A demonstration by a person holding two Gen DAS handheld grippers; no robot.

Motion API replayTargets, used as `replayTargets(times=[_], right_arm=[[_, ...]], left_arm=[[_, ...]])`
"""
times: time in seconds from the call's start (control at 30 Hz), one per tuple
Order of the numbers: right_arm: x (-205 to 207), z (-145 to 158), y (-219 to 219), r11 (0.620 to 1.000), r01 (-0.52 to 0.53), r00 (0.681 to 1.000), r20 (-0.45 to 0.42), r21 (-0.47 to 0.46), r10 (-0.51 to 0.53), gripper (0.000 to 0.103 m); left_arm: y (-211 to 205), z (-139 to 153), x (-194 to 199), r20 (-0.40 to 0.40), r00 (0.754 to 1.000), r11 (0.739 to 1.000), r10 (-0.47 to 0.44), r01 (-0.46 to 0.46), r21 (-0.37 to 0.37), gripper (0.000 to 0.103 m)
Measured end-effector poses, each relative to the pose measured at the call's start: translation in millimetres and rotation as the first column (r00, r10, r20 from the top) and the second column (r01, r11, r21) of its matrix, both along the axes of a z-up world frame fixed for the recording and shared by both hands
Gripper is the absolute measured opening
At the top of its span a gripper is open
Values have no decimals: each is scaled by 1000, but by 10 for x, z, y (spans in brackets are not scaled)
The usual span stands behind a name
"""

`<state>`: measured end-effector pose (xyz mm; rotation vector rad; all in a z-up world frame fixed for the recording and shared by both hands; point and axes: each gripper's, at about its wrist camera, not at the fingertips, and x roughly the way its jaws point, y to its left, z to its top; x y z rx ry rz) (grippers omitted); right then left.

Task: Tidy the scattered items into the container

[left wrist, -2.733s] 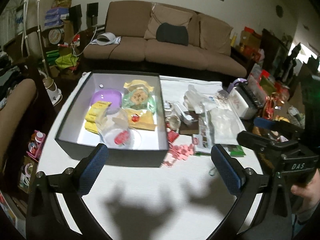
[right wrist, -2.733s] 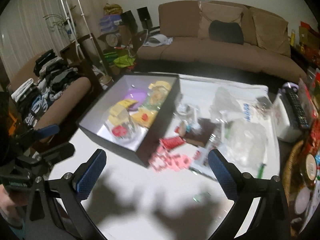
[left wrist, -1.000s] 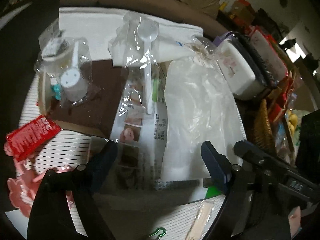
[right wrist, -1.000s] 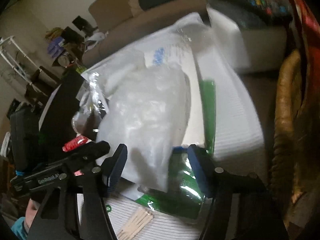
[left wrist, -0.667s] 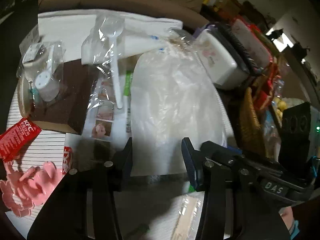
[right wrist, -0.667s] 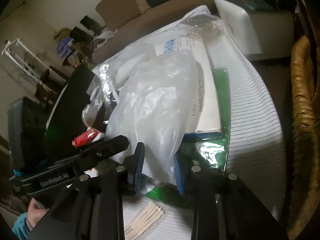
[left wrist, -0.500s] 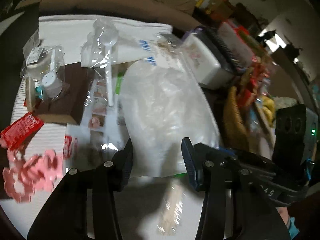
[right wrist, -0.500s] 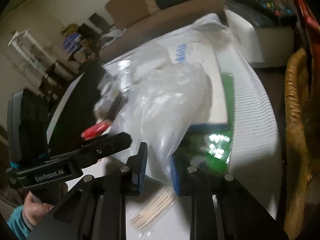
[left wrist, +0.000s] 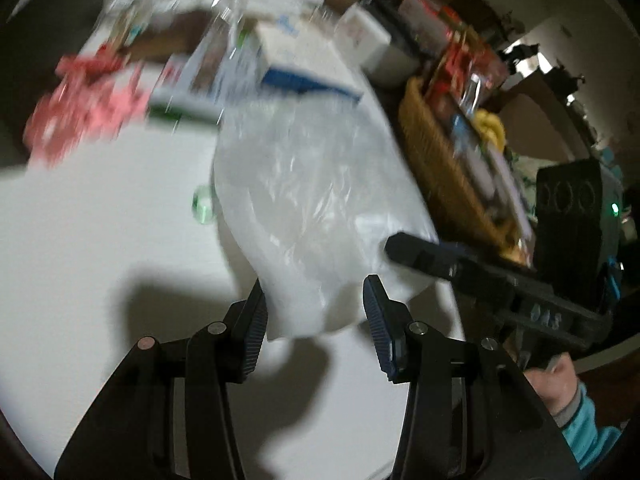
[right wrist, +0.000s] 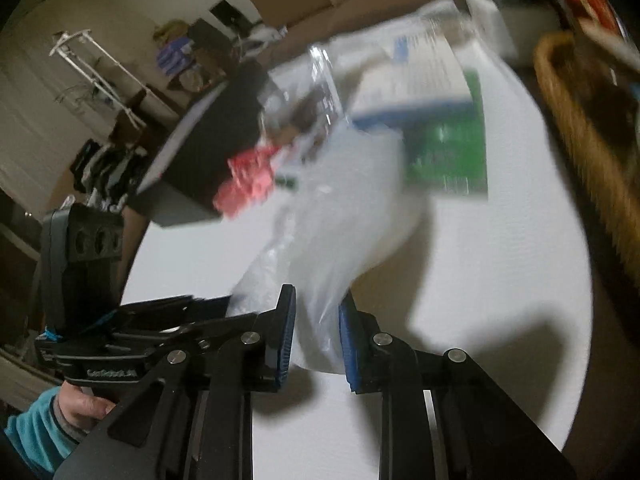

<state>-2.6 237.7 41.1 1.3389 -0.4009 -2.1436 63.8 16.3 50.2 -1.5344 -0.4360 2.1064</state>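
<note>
A crumpled clear plastic bag (left wrist: 312, 200) lies on the white table (left wrist: 100, 232), pulled off the pile of items. My left gripper (left wrist: 316, 312) has the bag's near corner between its fingers; the pads touch it and the jaws are opening slightly. My right gripper (right wrist: 316, 320) is shut on the bag (right wrist: 340, 248) at another near edge, and its fingers (left wrist: 404, 248) reach in from the right in the left wrist view. The black container box (right wrist: 208, 152) stands at the far left. Both views are blurred by motion.
Pink cut-outs (left wrist: 80, 108) and a white box with a blue edge (left wrist: 304, 64) on a green pack (right wrist: 448, 152) lie beyond the bag. A wicker basket (left wrist: 440, 160) full of snacks stands off the table's right edge. A small green thing (left wrist: 204, 204) lies left of the bag.
Both grippers closed on the plastic bag, then drew back toward the near table edge. The bag slid off the white box onto bare table.
</note>
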Motion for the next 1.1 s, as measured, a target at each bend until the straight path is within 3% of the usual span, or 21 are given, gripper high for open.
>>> replayTargets(times=[0.13,0.23,0.37,0.47,0.67,0.7,0.83,0.87,0.9,0.93,0.97,1.0,1.07,1.1], right_arm=[[81,-181,88,999,38,998,45,-38,-36,19],[82,-220,125,995,63,996,65,-71,-58,19],[48,-79,84,994,53,997,58,-96,-47,19],[43,85,-94,997,3,999,37,-83,0,19],[22,286,-542,992,-88,996,26,-94,91,19],[4,286,-596,990,-93,995,34,-103,97,20],[-70,243,-686,987,-91,993,67,-133,100,21],[-85,227,-688,985,-86,992,79,-148,99,21],[-98,215,-680,984,-78,992,90,-160,93,22],[-109,205,-663,983,-69,991,98,-167,86,22],[-117,197,-639,983,-61,991,103,-174,80,23],[-127,183,-598,981,-51,991,111,-189,73,23],[-151,166,-496,974,-24,990,127,-226,54,24],[-159,174,-435,971,-3,991,129,-238,35,30]], left_arm=[[-205,93,264,-37,999,999,8,-10,-41,56],[-121,324,384,-160,983,985,-90,63,-161,64],[224,433,553,-300,915,926,-268,159,-344,76],[469,351,623,-343,880,888,-330,166,-429,77],[586,302,635,-472,827,882,-304,57,-469,78],[540,313,600,-491,821,891,-290,44,-452,79],[384,265,348,-467,845,919,-261,69,-389,77],[343,245,276,-458,851,924,-256,76,-375,68],[312,226,220,-449,858,928,-252,83,-363,53],[293,205,166,-439,865,931,-242,81,-355,44],[259,185,97,-429,874,935,-226,71,-349,27],[198,162,1,-409,890,943,-202,64,-327,18],[123,142,-108,-382,909,960,-167,61,-273,15],[104,142,-138,-368,918,969,-148,60,-242,14]])
